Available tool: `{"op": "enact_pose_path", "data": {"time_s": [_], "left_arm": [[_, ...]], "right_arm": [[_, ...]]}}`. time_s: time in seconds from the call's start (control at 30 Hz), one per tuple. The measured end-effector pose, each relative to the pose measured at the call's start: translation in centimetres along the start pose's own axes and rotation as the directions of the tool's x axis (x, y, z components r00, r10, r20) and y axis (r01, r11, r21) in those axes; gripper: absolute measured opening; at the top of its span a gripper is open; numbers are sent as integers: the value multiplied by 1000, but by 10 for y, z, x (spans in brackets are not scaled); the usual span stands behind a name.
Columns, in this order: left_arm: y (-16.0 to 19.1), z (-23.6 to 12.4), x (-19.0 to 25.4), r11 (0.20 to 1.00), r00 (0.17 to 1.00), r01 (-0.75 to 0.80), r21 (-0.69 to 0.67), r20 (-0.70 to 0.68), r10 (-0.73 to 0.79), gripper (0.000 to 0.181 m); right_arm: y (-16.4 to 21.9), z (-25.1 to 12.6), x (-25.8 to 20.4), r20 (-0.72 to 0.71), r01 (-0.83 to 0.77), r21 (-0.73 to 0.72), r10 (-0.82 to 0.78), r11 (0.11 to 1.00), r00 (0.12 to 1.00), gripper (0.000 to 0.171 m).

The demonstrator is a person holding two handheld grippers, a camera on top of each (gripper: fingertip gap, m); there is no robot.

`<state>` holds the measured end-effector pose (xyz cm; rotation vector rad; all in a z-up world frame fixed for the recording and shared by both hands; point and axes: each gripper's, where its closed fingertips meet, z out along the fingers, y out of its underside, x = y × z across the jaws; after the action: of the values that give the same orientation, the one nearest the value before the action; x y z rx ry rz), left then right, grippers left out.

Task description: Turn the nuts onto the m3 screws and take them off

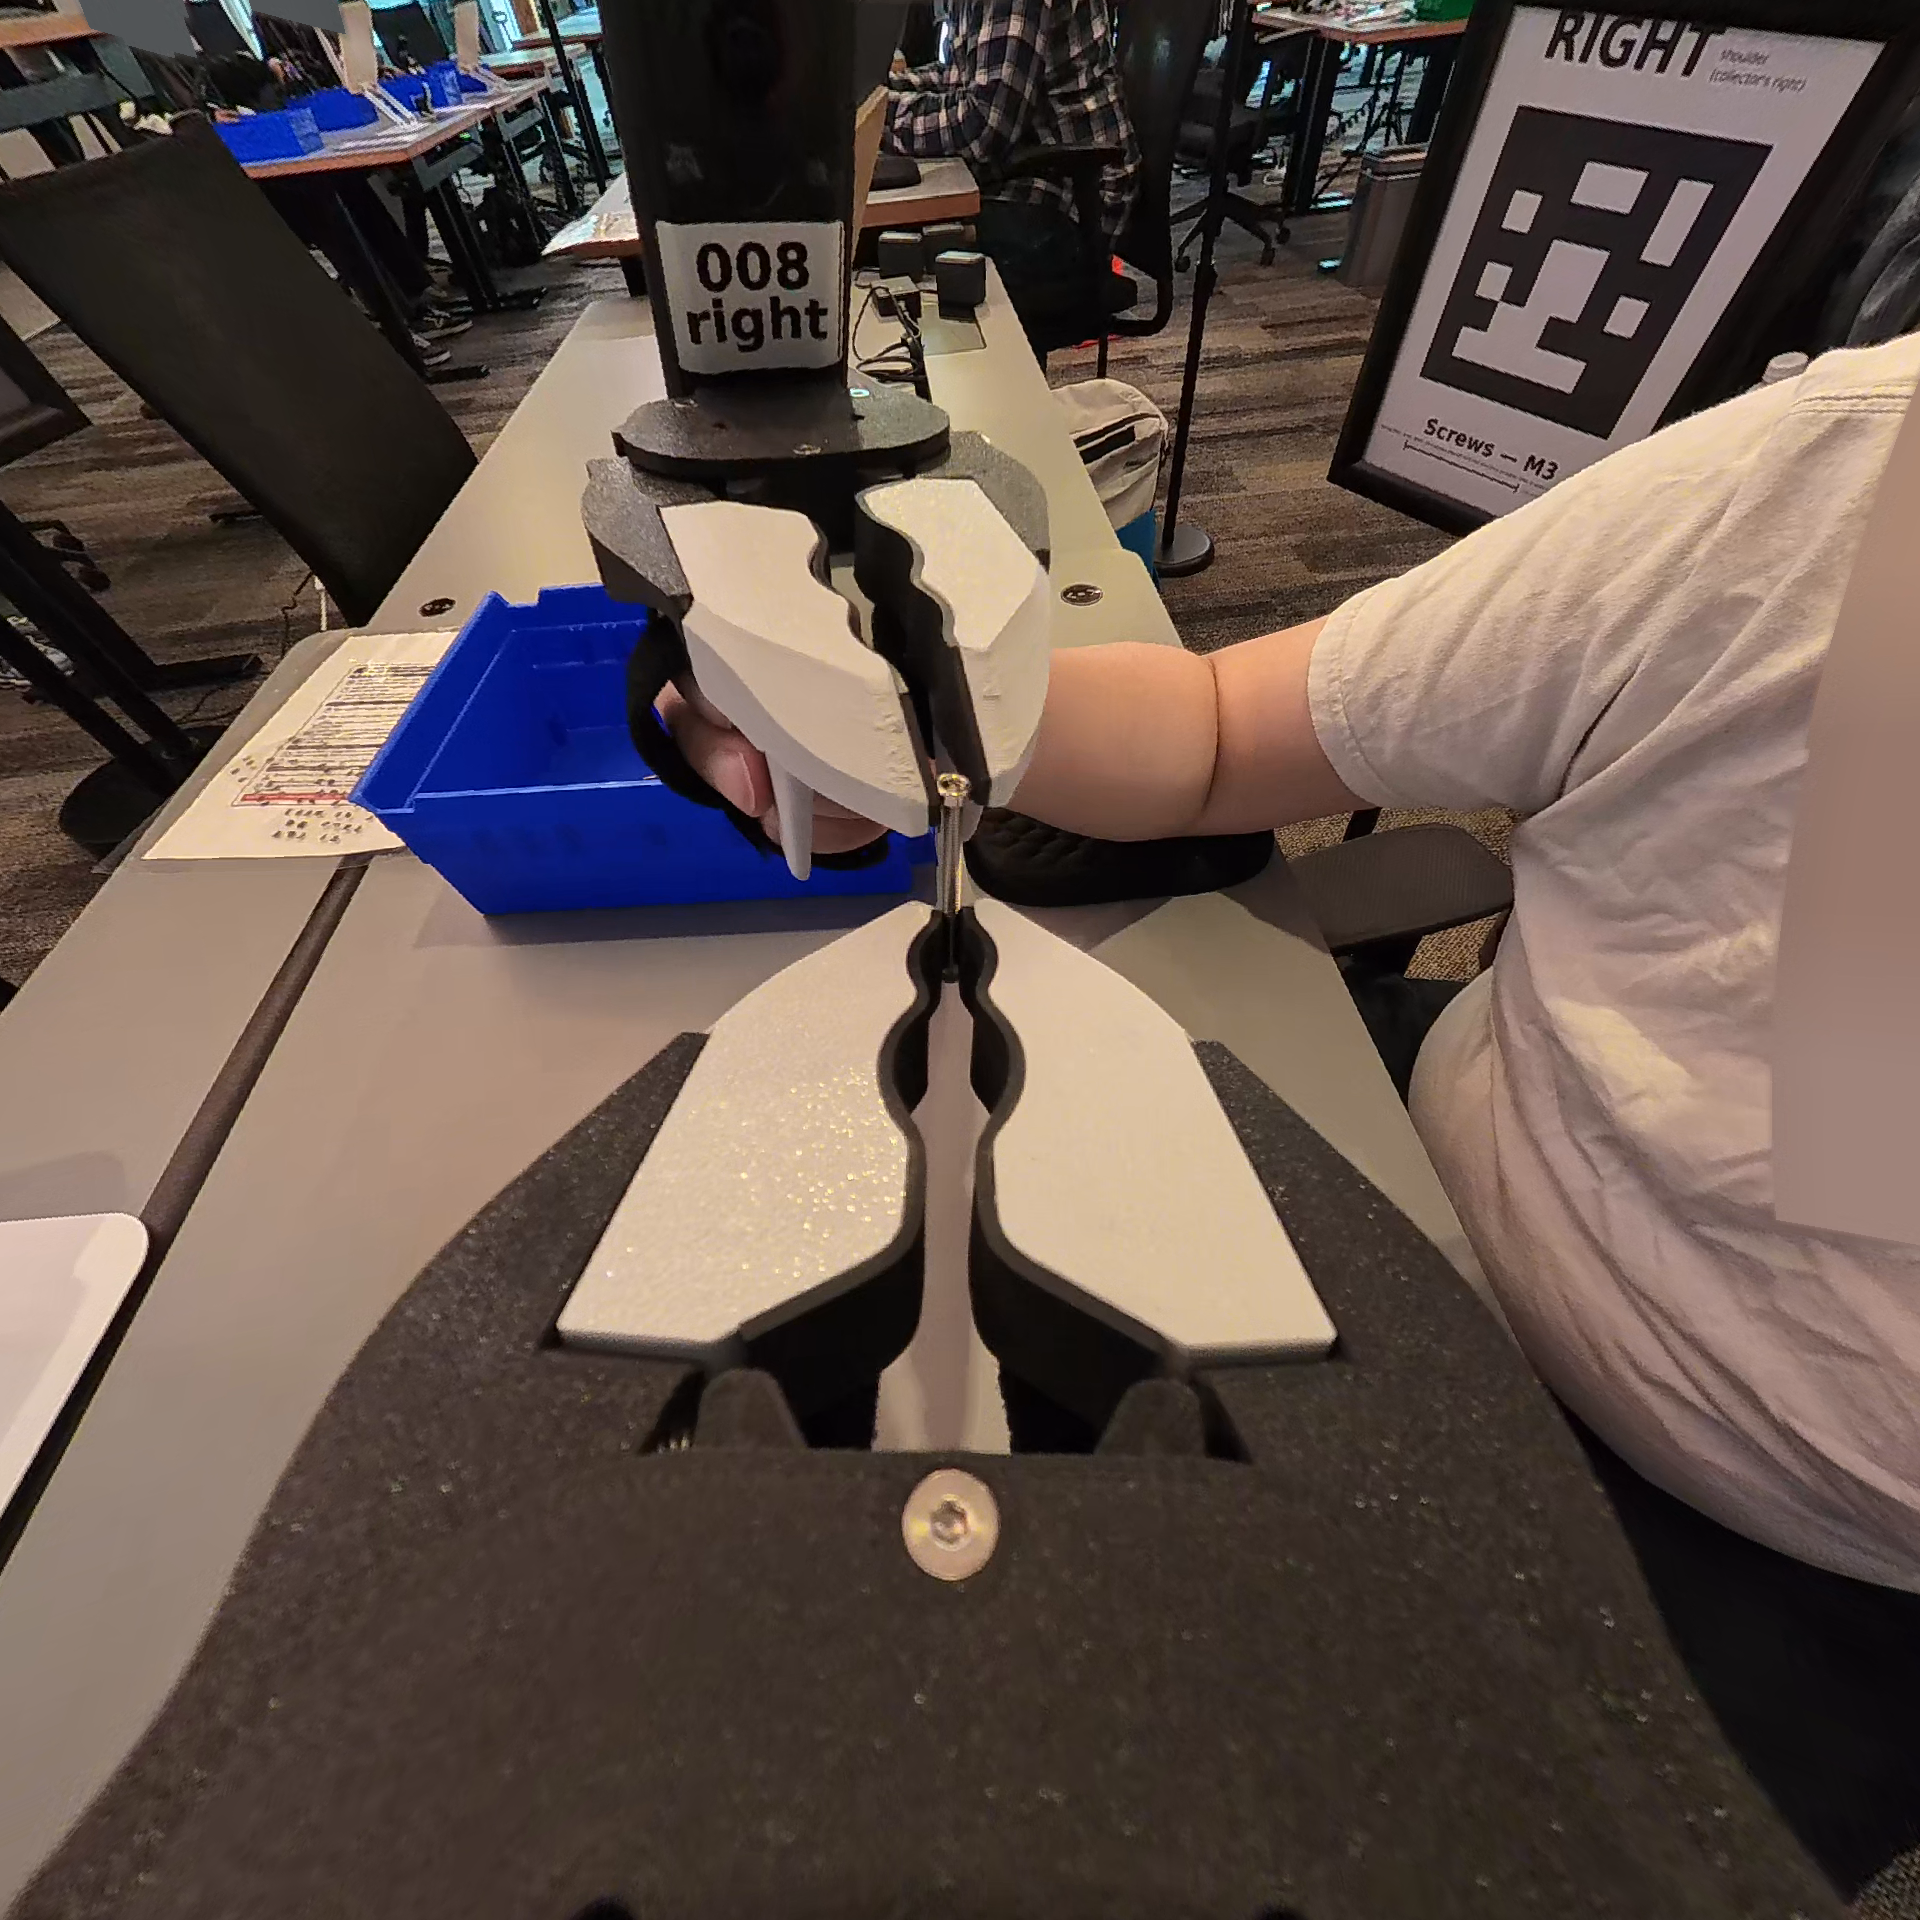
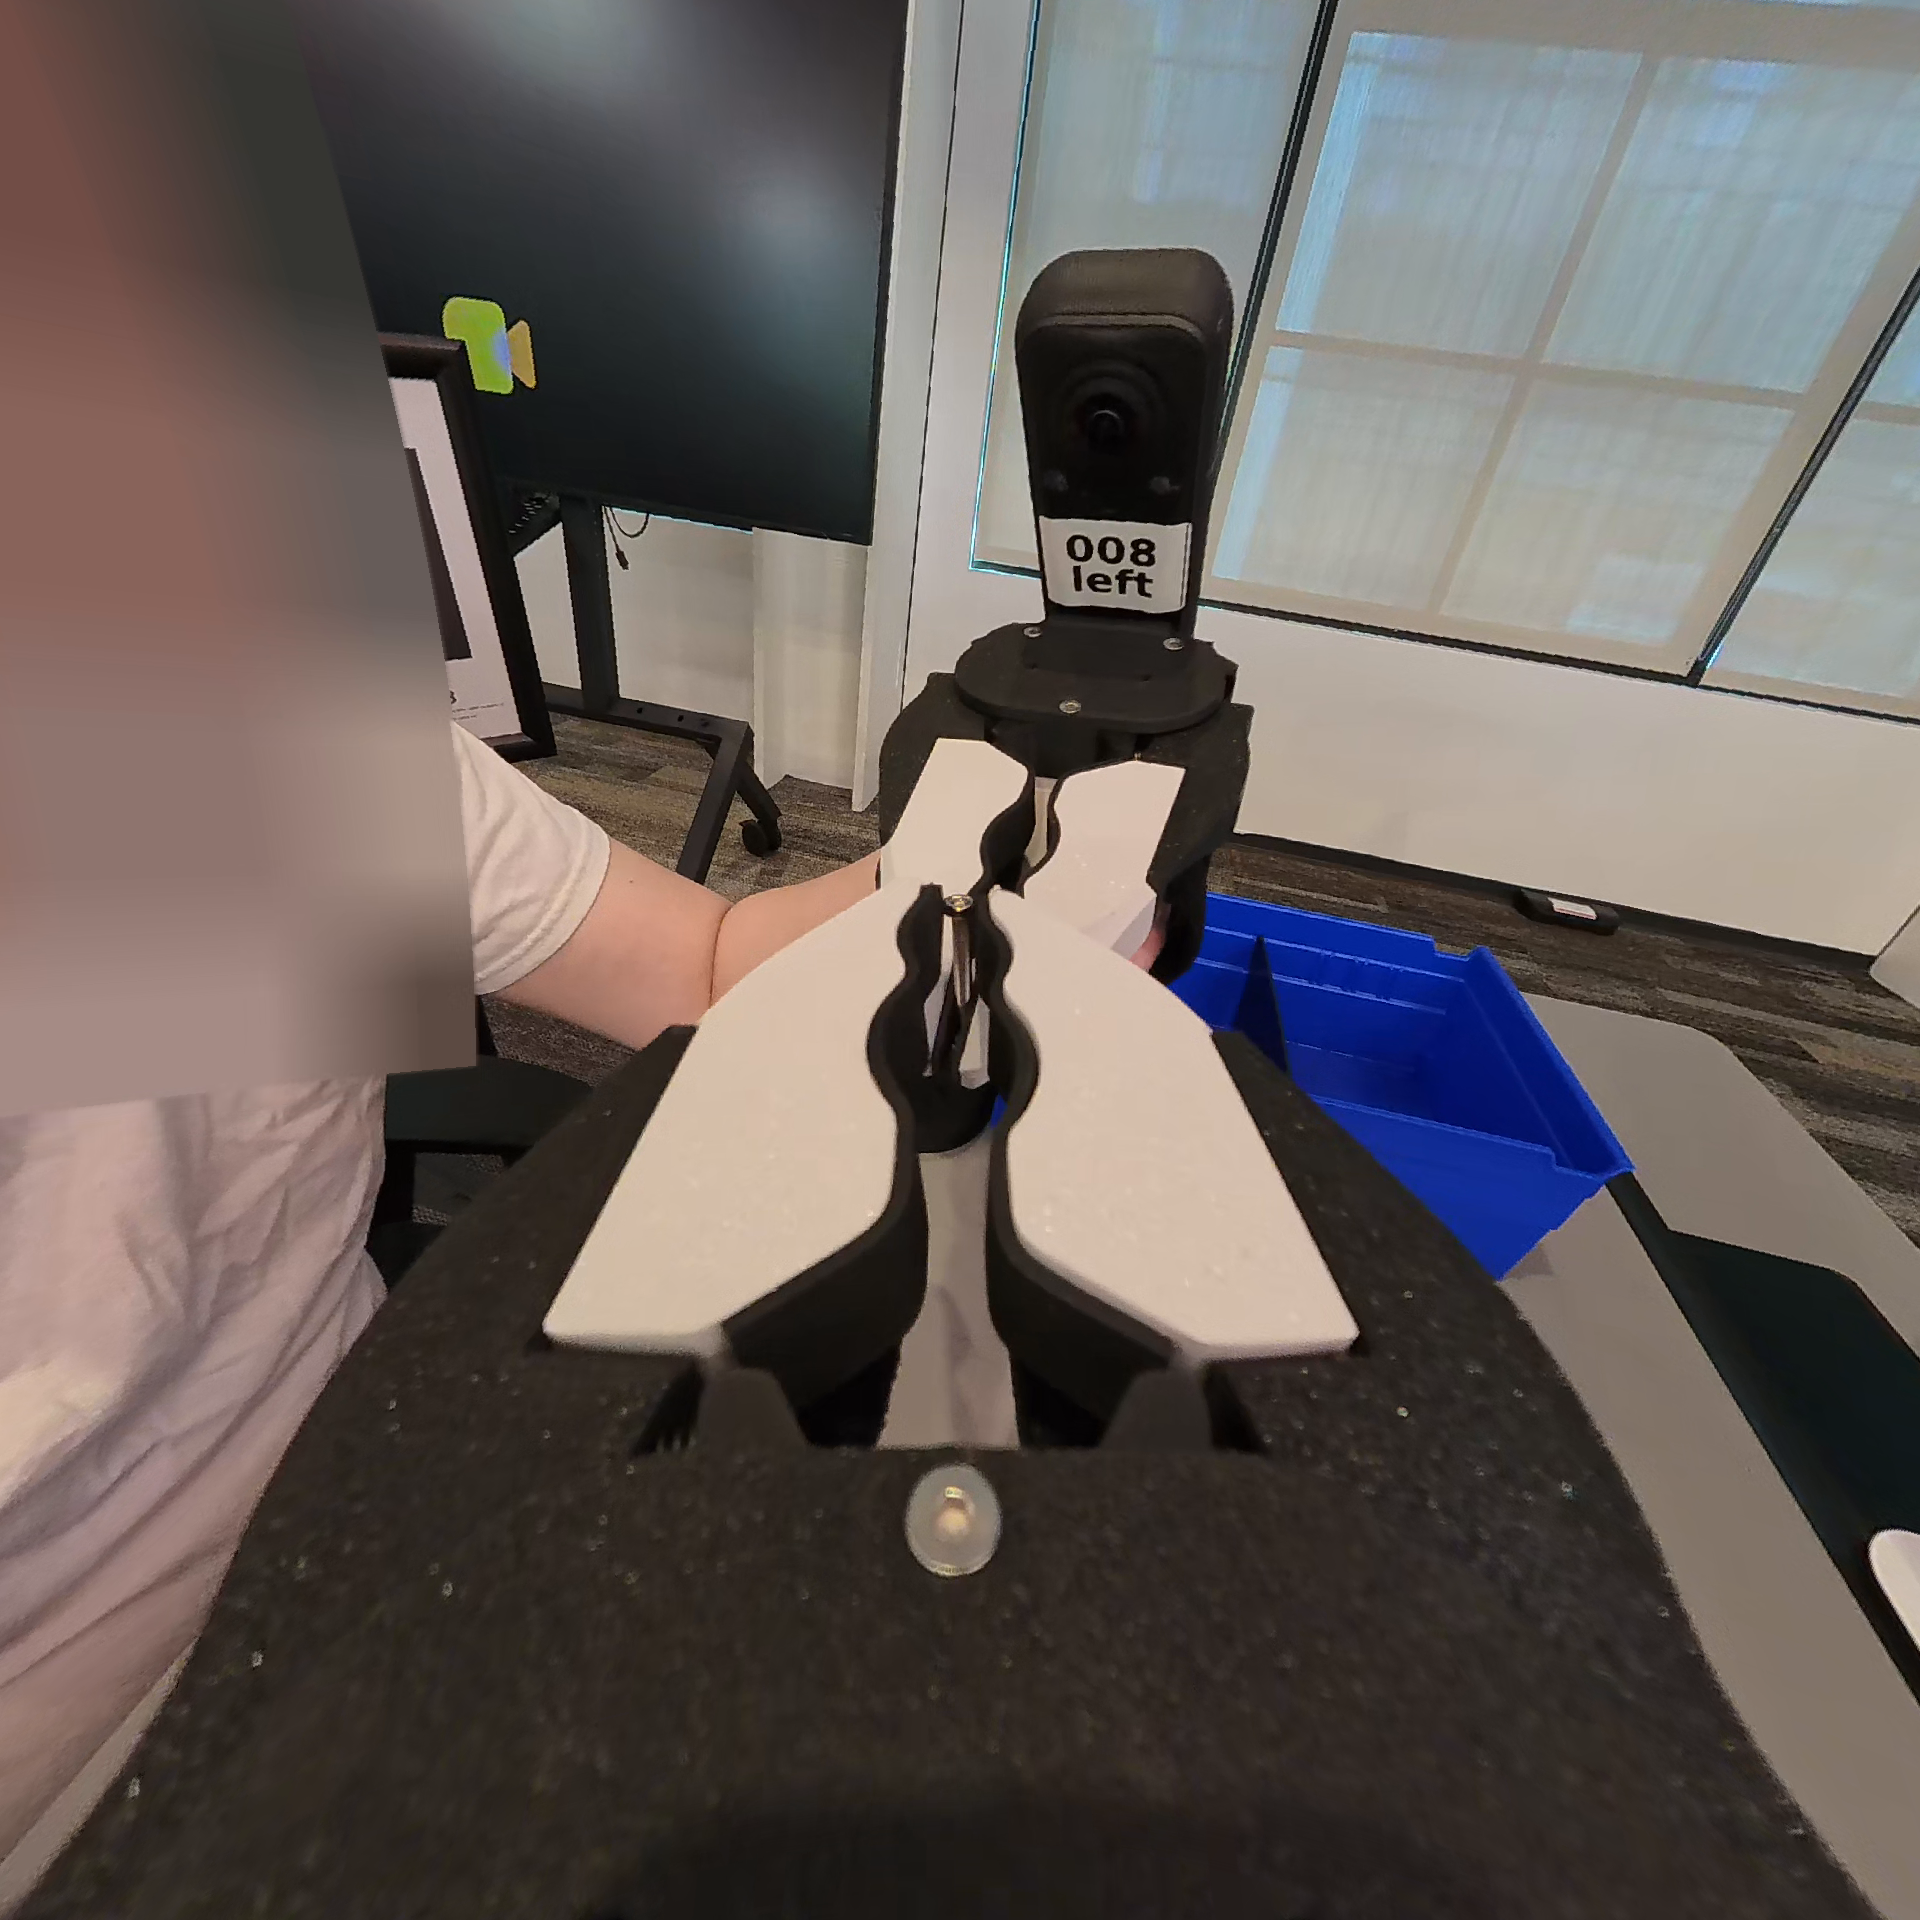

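A long silver M3 screw (image 1: 949, 852) stands upright between my two grippers, above the grey table (image 1: 312, 1091). My left gripper (image 1: 951, 930) is shut on the screw's lower end. My right gripper (image 1: 948, 790) comes down from above and is shut at the screw's head. In the right wrist view my right gripper (image 2: 958, 906) pinches the head, and the screw's shaft (image 2: 954, 971) shows through the gap between the fingers. The left gripper (image 2: 1023, 862) faces it just beyond. I cannot make out a nut; the pads hide both ends of the screw.
A blue bin (image 1: 540, 748) stands on the table behind the grippers; it also shows in the right wrist view (image 2: 1455, 1070). A printed sheet (image 1: 301, 748) lies left of it. A black armrest pad (image 1: 1122, 862) and the person's arm (image 1: 1143, 727) are to the right. A framed sign (image 1: 1590, 260) stands behind. Only a small space, under 4 cm, lies between the two pairs of fingers.
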<state>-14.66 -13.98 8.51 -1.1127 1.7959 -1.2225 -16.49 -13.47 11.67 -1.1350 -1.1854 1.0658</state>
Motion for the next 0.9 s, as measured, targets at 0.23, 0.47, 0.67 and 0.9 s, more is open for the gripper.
{"op": "enact_pose_path", "data": {"time_s": [0.23,0.47,0.67,0.9], "left_arm": [[-2,0,3,1000,1000,1,13,-17,-1,2],[-4,-1,5,1000,999,10,21,-34,-9,2],[15,-11,-34,985,977,175,-13,130,-172,2],[29,-46,-74,951,909,306,40,286,-304,2]], "right_arm": [[2,0,-2,1,55,-15,-55,998,998,4],[0,-2,-1,-10,54,-3,-54,999,999,4],[13,-18,35,-212,13,-101,-35,995,977,6],[49,-62,98,-488,-219,-164,114,962,865,6]]}}
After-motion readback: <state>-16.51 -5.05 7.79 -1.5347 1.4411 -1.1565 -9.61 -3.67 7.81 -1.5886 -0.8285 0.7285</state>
